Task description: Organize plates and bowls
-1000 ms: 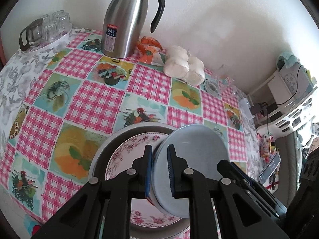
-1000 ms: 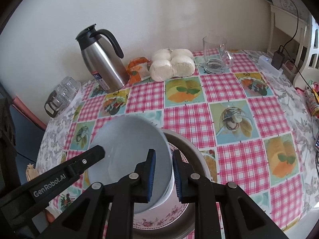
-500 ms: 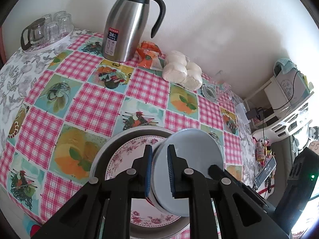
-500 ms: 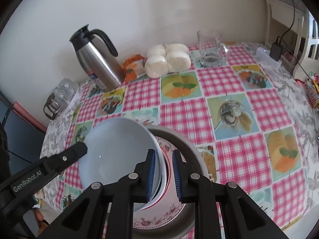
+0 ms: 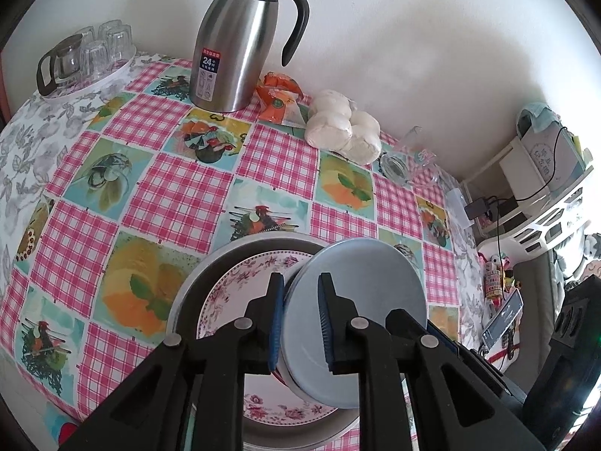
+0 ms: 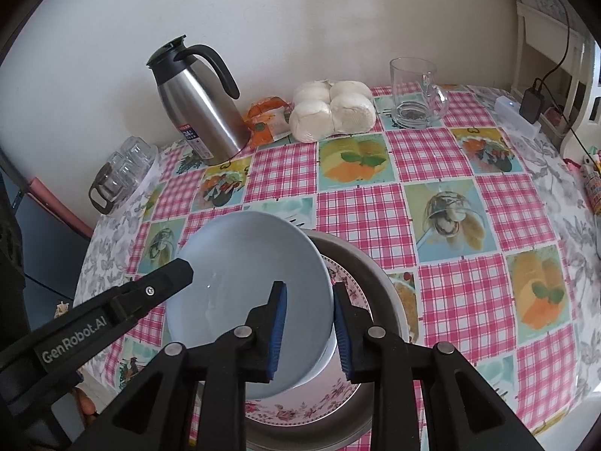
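Steel flask (image 5: 234, 37): label "24" | left gripper (image 6: 180, 276): "GenRobot.AI"

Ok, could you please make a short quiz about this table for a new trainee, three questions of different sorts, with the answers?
1. Choose one. The floral plate lies in: A a metal basin; B a glass mug; C a tray of glasses.
2. True or false: the blue plate lies flat on the tablecloth.
3. What lies between the steel flask and the white buns?

Key
1. A.
2. False: it is tilted above the floral plate.
3. An orange packet.
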`<state>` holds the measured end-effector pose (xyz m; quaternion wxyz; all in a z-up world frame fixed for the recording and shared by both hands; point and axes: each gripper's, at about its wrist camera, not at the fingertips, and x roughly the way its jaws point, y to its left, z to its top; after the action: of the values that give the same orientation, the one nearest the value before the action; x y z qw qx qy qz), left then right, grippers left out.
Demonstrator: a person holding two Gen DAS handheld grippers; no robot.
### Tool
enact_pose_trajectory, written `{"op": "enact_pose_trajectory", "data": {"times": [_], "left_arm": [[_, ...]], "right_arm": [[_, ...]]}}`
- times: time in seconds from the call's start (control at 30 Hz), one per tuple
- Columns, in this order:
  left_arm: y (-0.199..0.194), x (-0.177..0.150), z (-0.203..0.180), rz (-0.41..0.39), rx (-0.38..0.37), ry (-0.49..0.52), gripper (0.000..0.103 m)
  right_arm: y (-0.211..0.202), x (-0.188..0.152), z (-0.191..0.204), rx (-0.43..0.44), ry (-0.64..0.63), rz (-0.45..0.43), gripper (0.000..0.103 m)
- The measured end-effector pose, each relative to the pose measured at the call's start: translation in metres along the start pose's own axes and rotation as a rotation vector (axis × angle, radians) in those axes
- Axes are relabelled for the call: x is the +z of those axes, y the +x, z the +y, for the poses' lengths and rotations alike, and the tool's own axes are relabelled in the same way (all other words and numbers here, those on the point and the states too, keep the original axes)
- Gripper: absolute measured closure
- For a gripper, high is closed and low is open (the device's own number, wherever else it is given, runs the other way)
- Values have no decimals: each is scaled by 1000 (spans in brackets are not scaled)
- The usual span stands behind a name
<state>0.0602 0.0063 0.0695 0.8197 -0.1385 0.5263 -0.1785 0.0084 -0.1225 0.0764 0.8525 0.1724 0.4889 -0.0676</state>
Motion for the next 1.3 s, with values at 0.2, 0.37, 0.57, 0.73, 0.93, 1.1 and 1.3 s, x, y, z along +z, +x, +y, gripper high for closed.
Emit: {"op": "enact_pose_trajectory", "data": {"times": [0.2,0.37,0.57,0.73,0.93,1.1,1.3], "left_arm": [[-2,1,2,-4,-13,-9,85],[-5,2,2,-17,-15,-15,85],[-14,3,4,-59,36,-3,75],[-18,4,8,-94,143,-6,45],[-17,7,17,-122,271,2,21],[-15,6,19,-132,310,17,16],[-13,6,19,-135,349,24,6]], "right_arm": [[-2,0,-2,13,11,-2,75],[-2,1,-3,20,15,-5,75],[-8,4,-4,-11,9,-46,72],[-11,5,-7,-56,7,-68,43],[-9,6,-13,-87,7,-82,24],[-8,6,-15,-101,1,-92,11],[-7,7,-15,-113,-15,-100,0]]}}
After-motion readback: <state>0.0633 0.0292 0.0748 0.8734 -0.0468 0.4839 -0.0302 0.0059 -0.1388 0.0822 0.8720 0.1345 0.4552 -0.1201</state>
